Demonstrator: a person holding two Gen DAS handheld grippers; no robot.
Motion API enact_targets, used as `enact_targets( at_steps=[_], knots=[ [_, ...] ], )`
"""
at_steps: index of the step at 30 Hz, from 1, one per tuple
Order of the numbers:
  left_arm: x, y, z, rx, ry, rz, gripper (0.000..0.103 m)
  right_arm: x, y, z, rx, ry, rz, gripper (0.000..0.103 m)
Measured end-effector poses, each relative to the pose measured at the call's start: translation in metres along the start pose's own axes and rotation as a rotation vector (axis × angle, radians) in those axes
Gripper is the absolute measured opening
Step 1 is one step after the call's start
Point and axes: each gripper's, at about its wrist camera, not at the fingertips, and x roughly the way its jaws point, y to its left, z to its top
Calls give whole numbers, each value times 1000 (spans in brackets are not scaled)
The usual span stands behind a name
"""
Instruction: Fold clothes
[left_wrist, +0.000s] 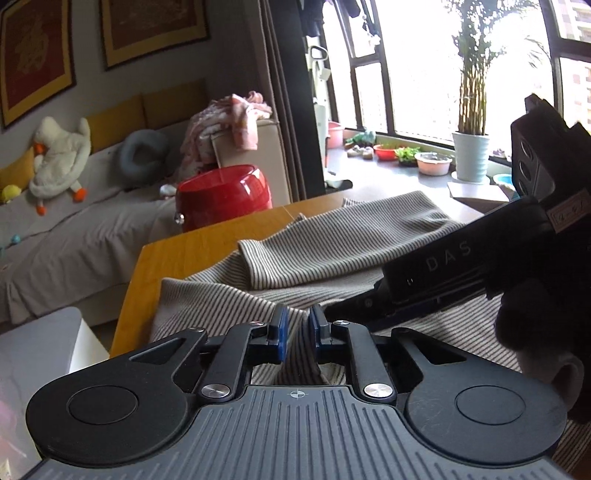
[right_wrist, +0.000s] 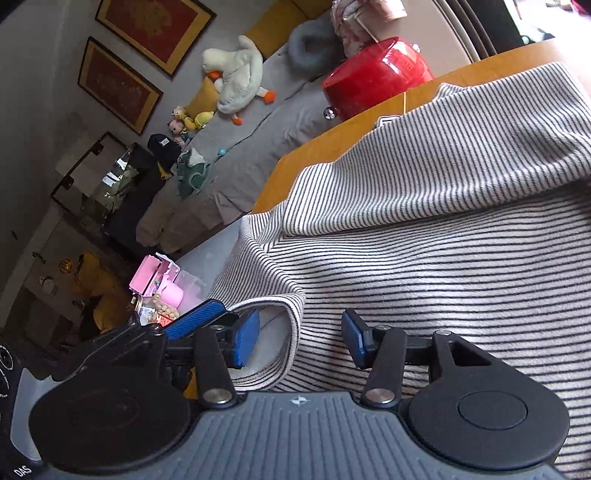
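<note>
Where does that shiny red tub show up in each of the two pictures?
Left wrist view: the red tub sits left of centre, behind the far edge of the wooden table.
Right wrist view: it is near the top, right of centre.
Shared landmark: the white plush goose on the sofa.

Right gripper (left_wrist: 443, 273) body, left wrist view: "DAS" in pale letters
Left gripper (right_wrist: 22, 470) body, right wrist view, bottom-left corner: "DAS" in white
</note>
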Motion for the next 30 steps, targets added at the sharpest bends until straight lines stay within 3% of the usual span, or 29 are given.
enact_targets(
  at_steps=[9, 12, 13, 14, 16, 18, 21, 23, 24, 25, 30],
  knots=[
    [-17, 51, 27, -179, -109, 19, 9, -22, 30, 2, -95, -74, 14, 49],
    [-21, 63, 27, -237, -108, -5, 10, -25, 43, -8, -169, -100, -101, 49],
    [-24, 65, 24, -244, -102, -13, 13, -26, 43, -10, -157, -94, -91, 46],
    [-24, 66, 21, -243, -94, -16, 17, -28, 43, -13, -143, -87, -79, 43],
    [-24, 67, 15, -243, -79, -21, 41, -24, 35, -17, -53, -39, -24, 41],
    [-21, 67, 10, -256, -66, -23, 43, -14, 28, -20, 20, 3, 4, 41],
    [-22, 73, 7, -301, -62, -22, 54, 12, 24, -20, 48, 50, -26, 40],
    [-25, 78, 7, -335, -67, -16, 59, 28, 30, -16, 22, 53, -28, 23],
    [-27, 81, 8, -351, -74, -14, 63, 32, 38, -8, -6, 52, -25, 4],
    [-29, 84, 10, -365, -84, -12, 70, 37, 46, 1, -34, 51, -21, 4],
    [-35, 93, 15, -393, -126, -13, 91, -1, 104, 74, -260, -163, 36, 4]
  ],
)
